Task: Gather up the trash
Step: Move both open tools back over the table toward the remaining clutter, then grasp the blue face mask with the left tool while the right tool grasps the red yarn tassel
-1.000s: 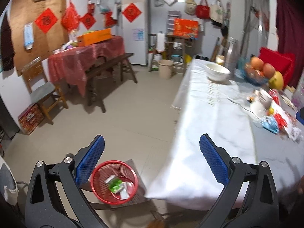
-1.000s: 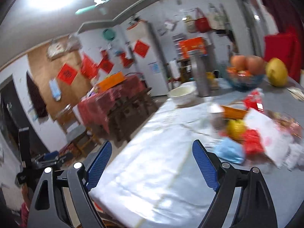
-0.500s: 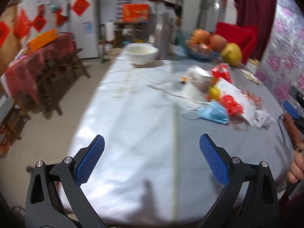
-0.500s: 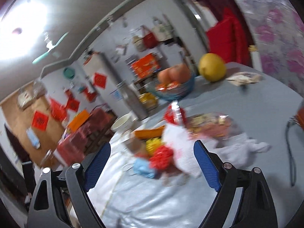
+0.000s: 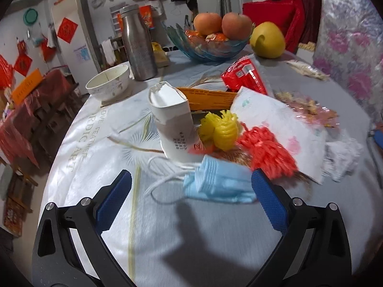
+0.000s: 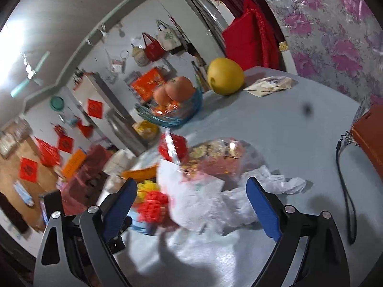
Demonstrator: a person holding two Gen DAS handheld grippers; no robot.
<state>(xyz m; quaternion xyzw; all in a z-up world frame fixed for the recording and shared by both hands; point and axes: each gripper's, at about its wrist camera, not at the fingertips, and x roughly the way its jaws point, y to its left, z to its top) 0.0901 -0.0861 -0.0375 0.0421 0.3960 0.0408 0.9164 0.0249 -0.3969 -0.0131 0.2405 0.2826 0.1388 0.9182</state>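
While hovering low over the table [image 5: 100, 124], left gripper [image 5: 191, 191] sitting wide open, nothing between the blue pads [image 5: 112, 198], pointing straight at a crumpled blue face mask [image 5: 215, 181] lying flat just ahead, its white ear loops trailing off toward the left pad. Right behind the mask: a squashed white paper cup [image 5: 174, 124] standing upright, yellow foam fruit netting [image 5: 222, 129] touching its right side, red netting [image 5: 268, 150] next to that, all leaning onto a white printed wrapper [image 5: 277, 129]. Also piling in: an orange box [image 5: 208, 95], a red snack packet [image 5: 246, 76], crumpled white tissue [image 5: 342, 157] off to the right.

Right gripper [image 6: 191, 210] also spread wide and gripping nothing, hanging above the same heap from the other side, tissue [image 6: 270, 184] and wrapper [image 6: 191, 198] between its pads, red netting [image 6: 153, 205] near the left pad. Kinda blurry there.

Further back: bowl [image 5: 109, 82], steel flask [image 5: 137, 45], fruit bowl [image 5: 210, 45], pomelo [image 5: 267, 39].
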